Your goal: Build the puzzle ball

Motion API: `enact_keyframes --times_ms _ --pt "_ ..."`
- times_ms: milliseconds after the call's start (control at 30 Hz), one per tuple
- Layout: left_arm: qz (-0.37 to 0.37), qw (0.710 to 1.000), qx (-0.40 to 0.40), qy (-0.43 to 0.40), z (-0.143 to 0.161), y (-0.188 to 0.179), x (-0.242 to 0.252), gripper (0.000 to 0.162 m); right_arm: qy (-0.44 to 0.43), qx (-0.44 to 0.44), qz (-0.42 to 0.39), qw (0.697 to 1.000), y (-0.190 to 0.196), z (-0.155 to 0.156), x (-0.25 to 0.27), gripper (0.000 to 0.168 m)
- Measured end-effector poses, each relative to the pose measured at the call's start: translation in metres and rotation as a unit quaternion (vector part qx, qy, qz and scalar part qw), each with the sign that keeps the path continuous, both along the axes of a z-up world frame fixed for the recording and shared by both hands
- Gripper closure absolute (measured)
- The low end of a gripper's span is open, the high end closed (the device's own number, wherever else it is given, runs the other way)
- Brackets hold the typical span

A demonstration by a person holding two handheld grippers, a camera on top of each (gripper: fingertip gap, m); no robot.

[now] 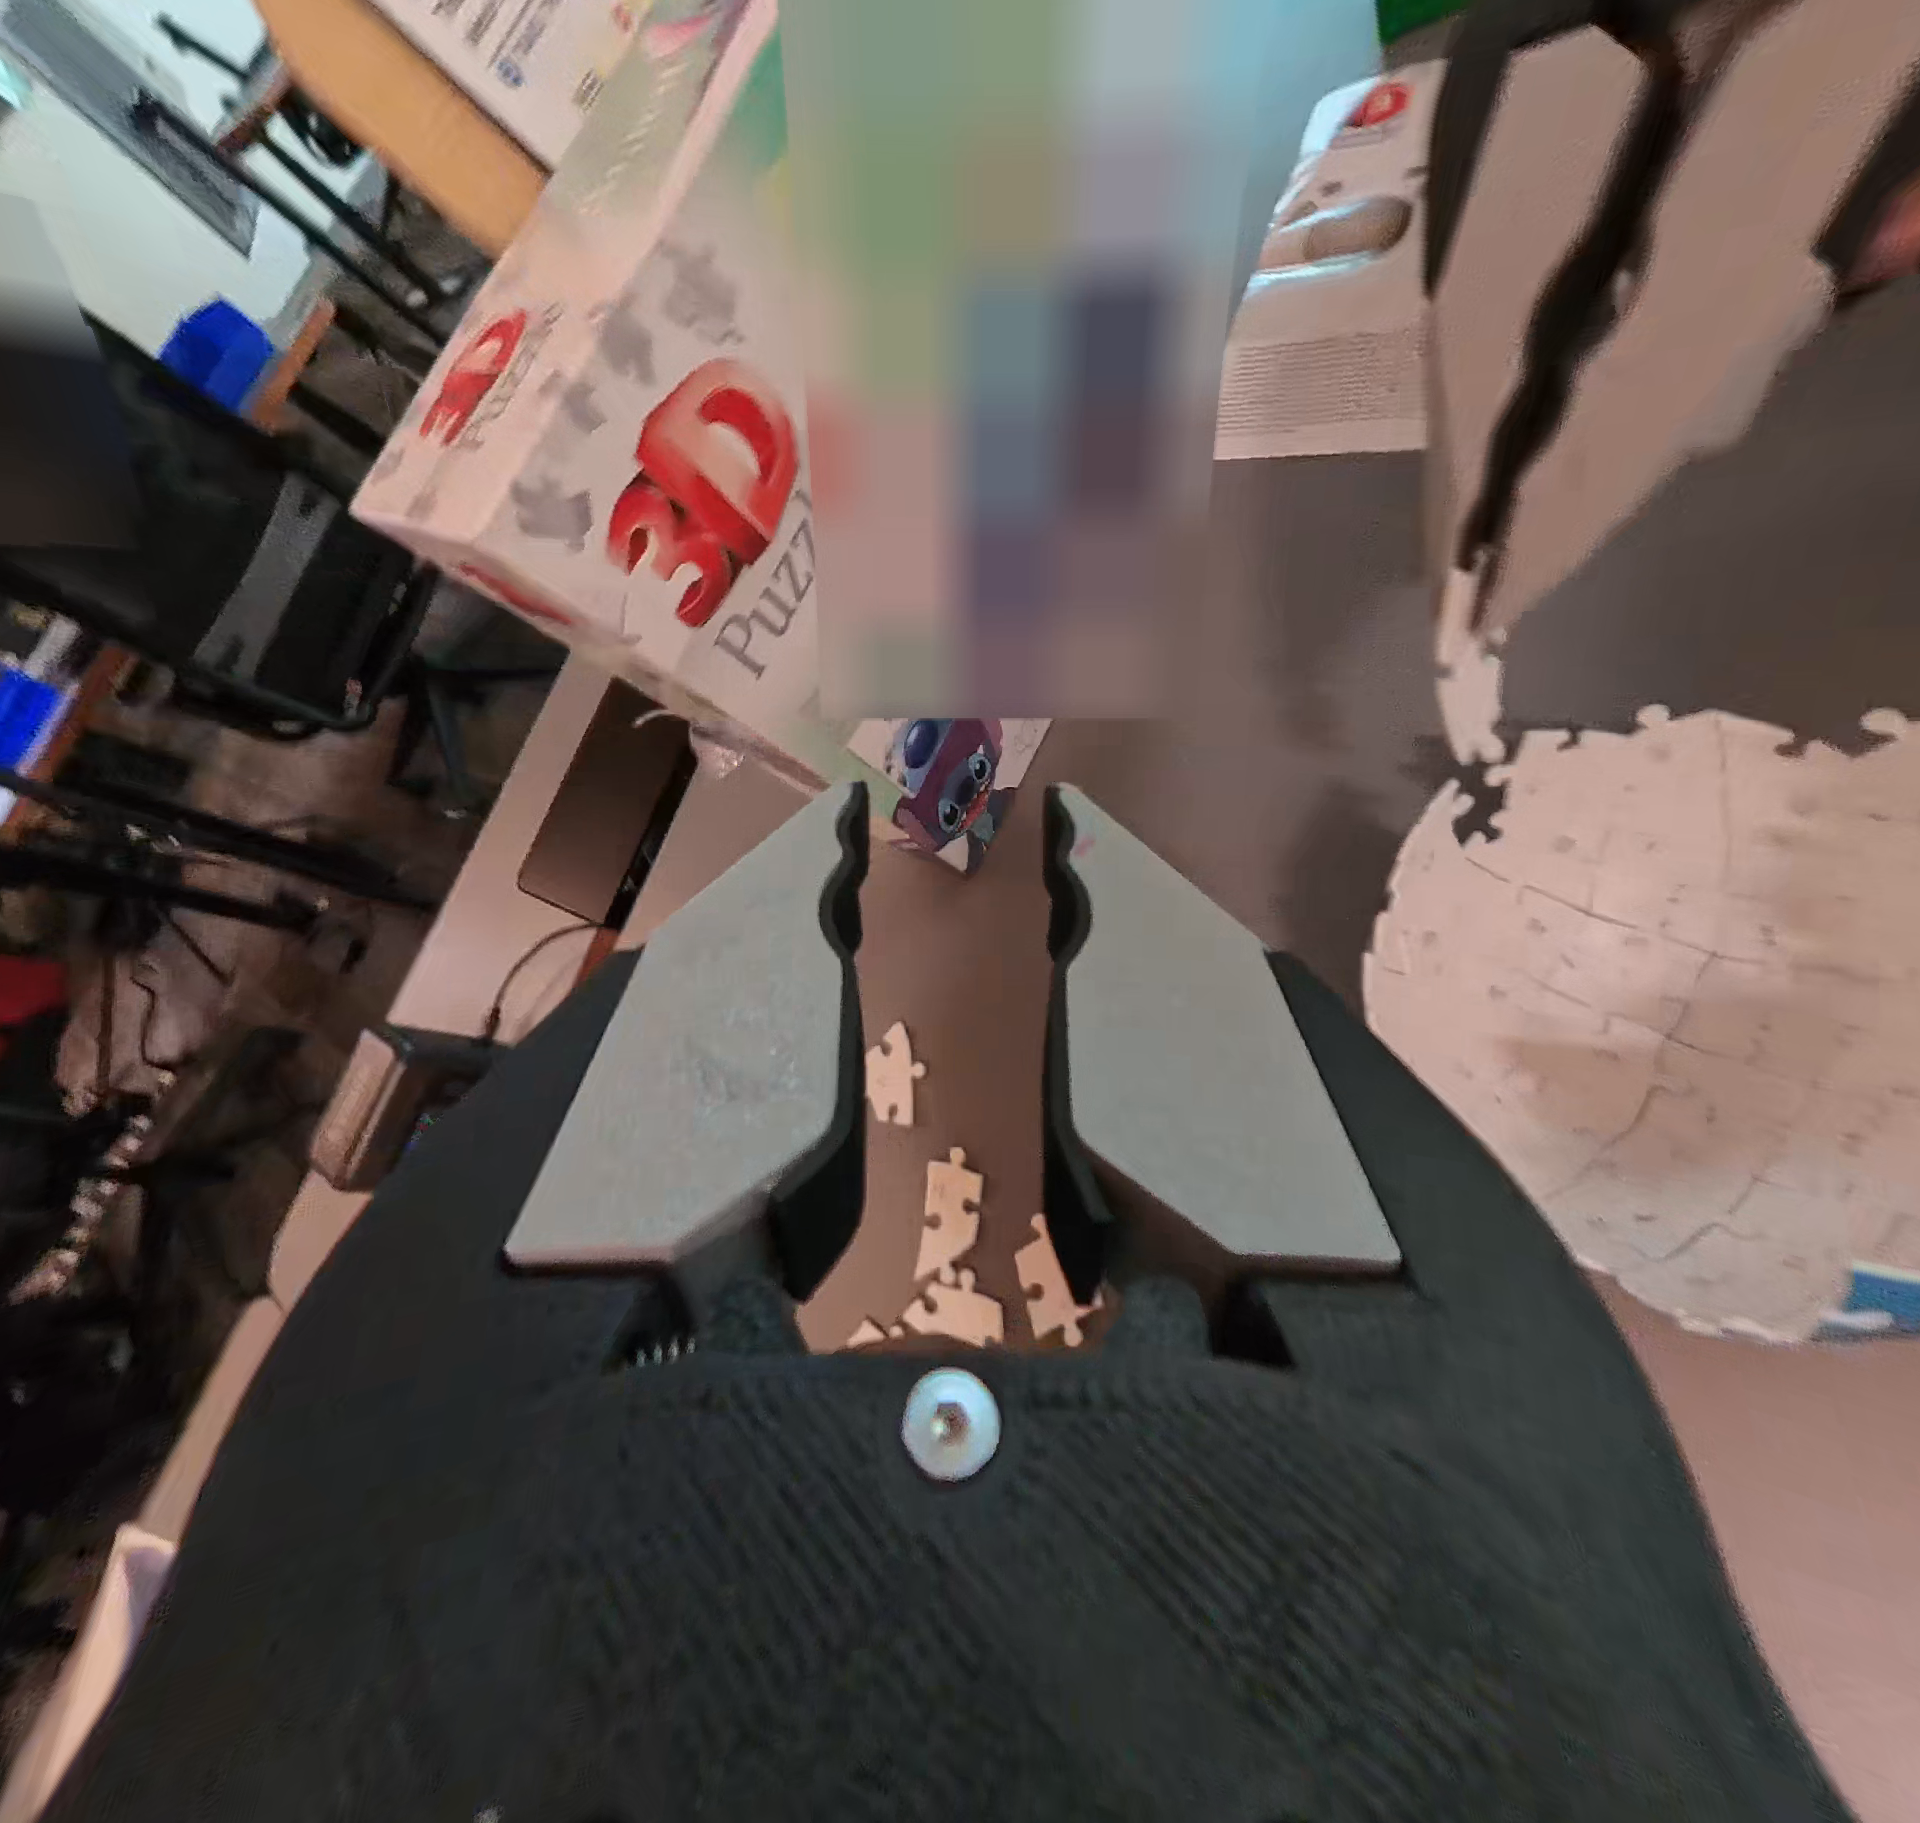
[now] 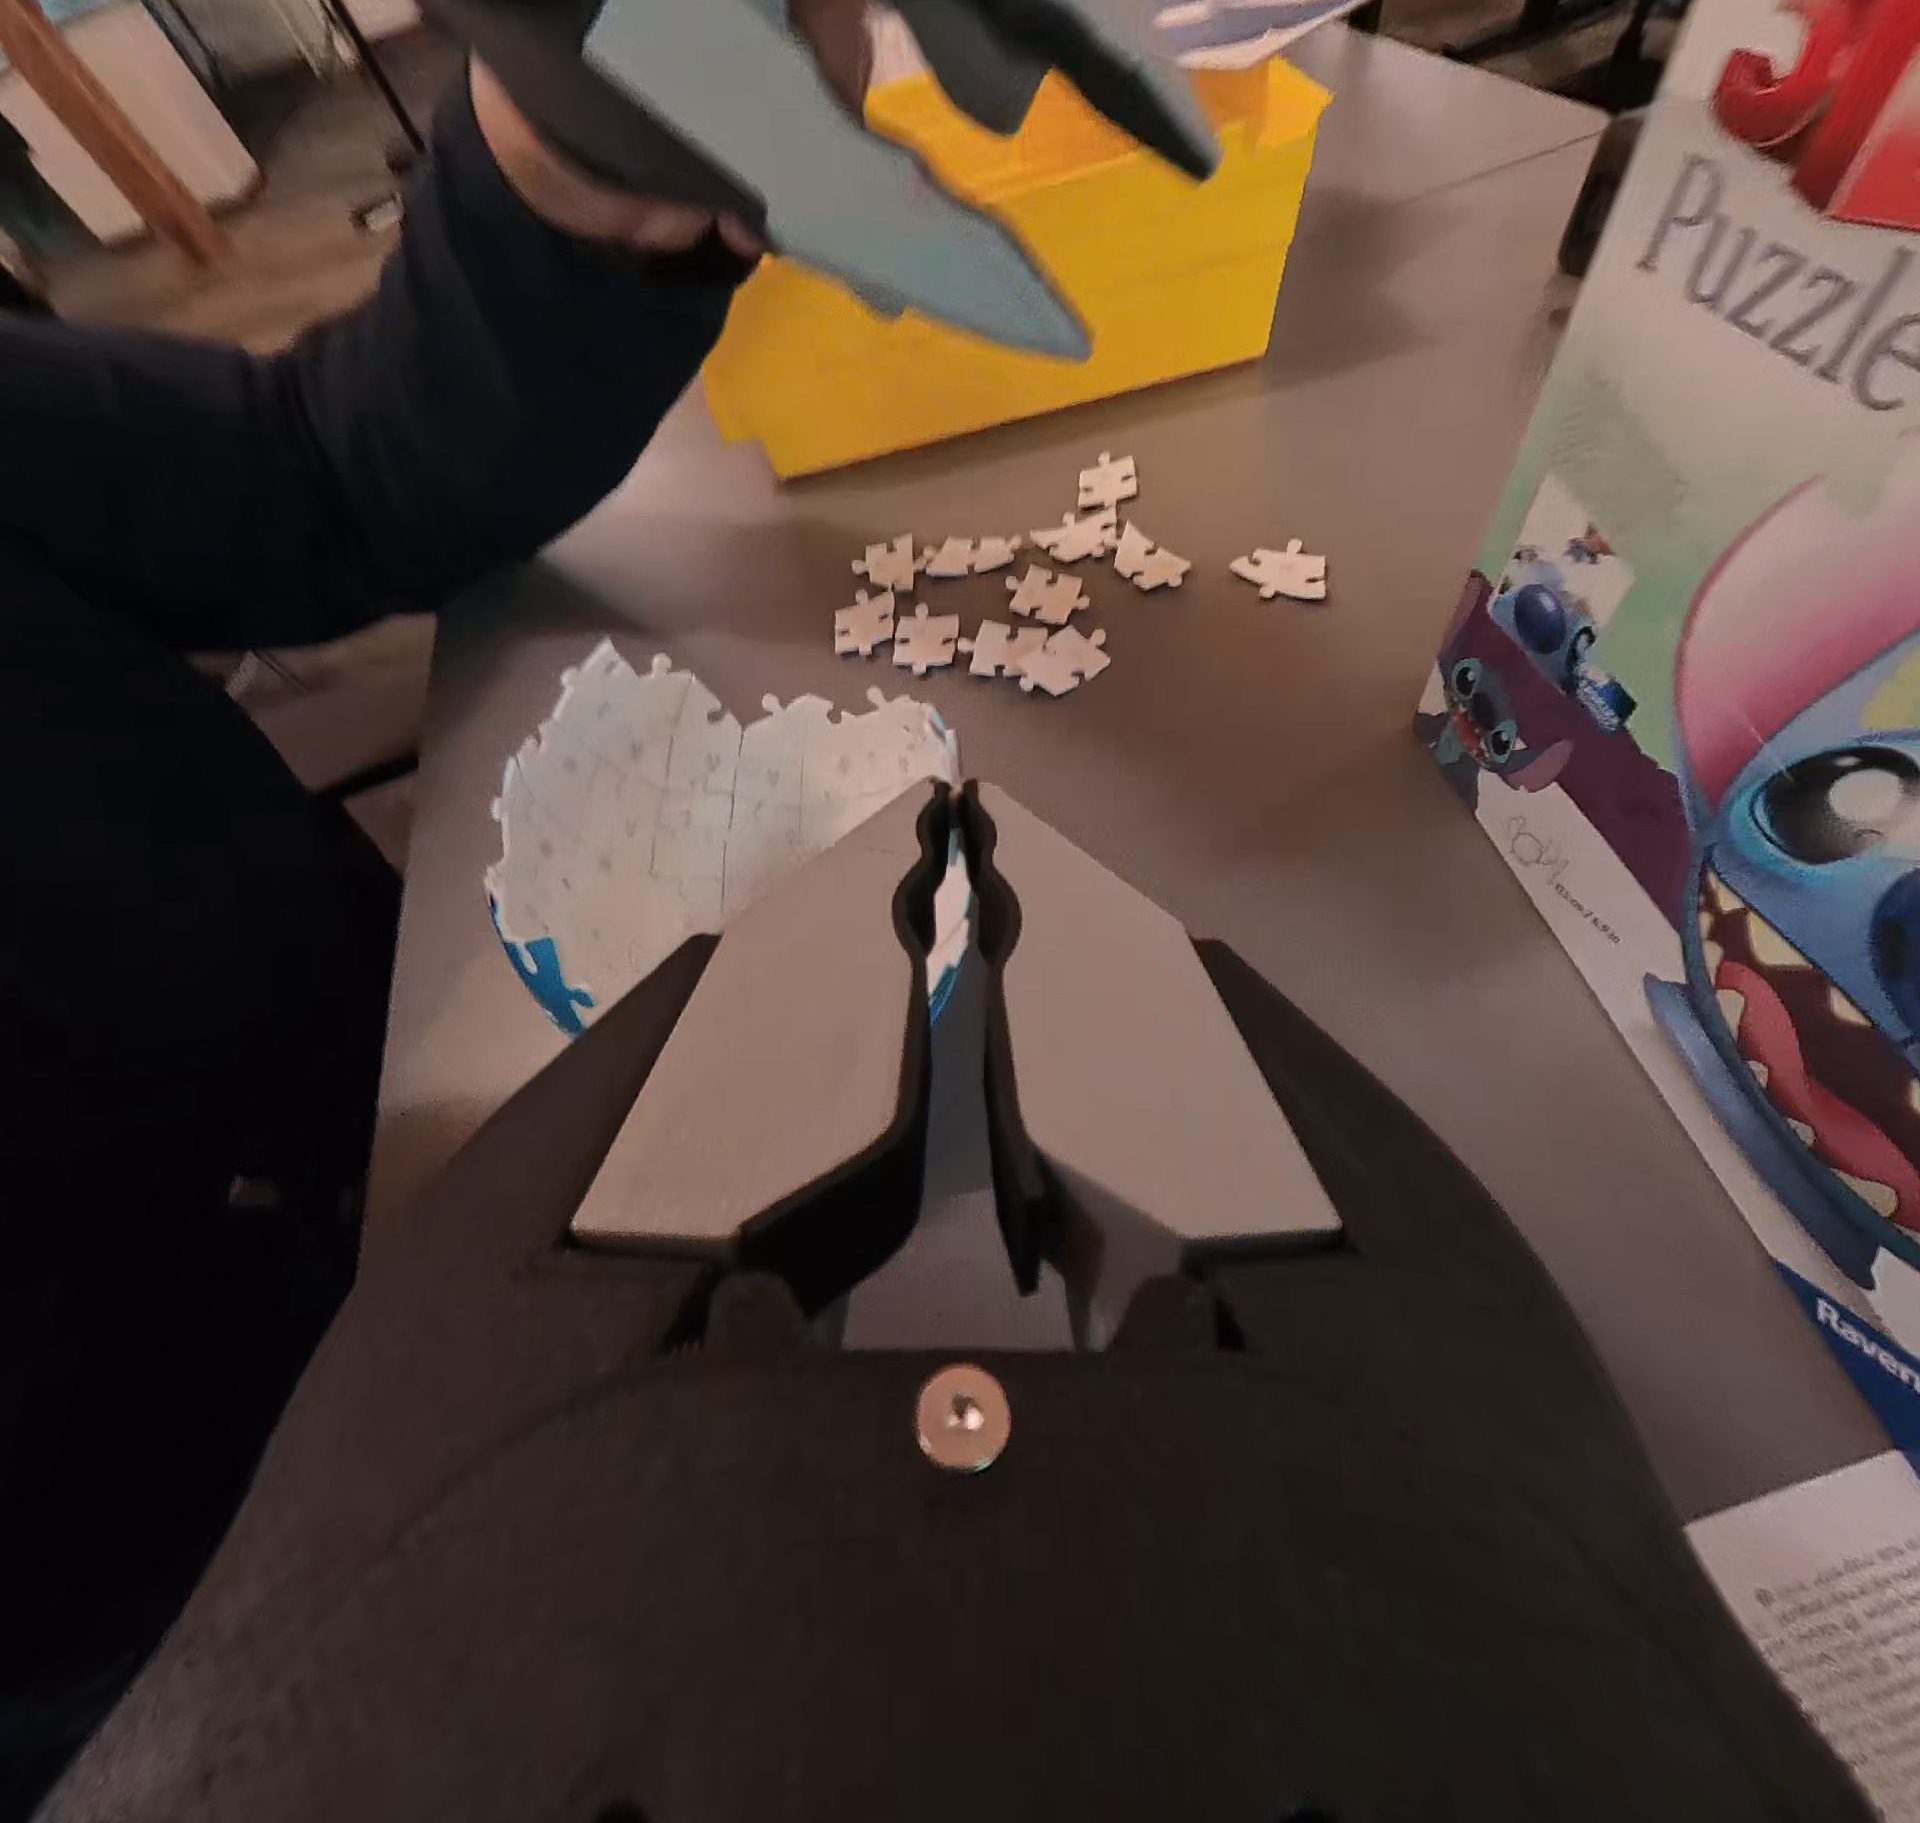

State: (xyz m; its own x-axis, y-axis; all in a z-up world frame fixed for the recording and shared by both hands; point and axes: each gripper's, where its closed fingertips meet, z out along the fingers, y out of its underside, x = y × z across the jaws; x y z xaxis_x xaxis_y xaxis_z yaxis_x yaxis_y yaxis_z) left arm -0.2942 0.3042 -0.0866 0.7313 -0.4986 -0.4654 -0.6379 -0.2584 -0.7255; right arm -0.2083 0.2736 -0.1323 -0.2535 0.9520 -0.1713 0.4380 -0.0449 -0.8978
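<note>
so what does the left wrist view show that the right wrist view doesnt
Only the left wrist view: the left gripper close up, open and empty, and the cluttered room beyond the table's edge.

Only the right wrist view: the yellow bin, a dark sleeve, the ball's blue outer side, and the right gripper shut over its rim.

Both: the half-built puzzle ball, the loose pieces, the puzzle box and each other's gripper.
</note>
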Motion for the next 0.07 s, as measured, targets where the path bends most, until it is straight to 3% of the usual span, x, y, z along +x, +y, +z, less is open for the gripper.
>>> enact_keyframes --times_ms 33,67 --pt "0.007 1.0 -0.007 -0.017 0.0008 0.0005 -0.002 0.131 -0.008 0.012 0.005 1.0 -0.004 -0.0029 -0.0002 0.168" --pt "0.011 0.999 -0.013 -0.032 0.0011 0.001 -0.0026 0.132 -0.013 0.021 0.011 1.0 -0.0081 -0.0046 -0.0007 0.168"
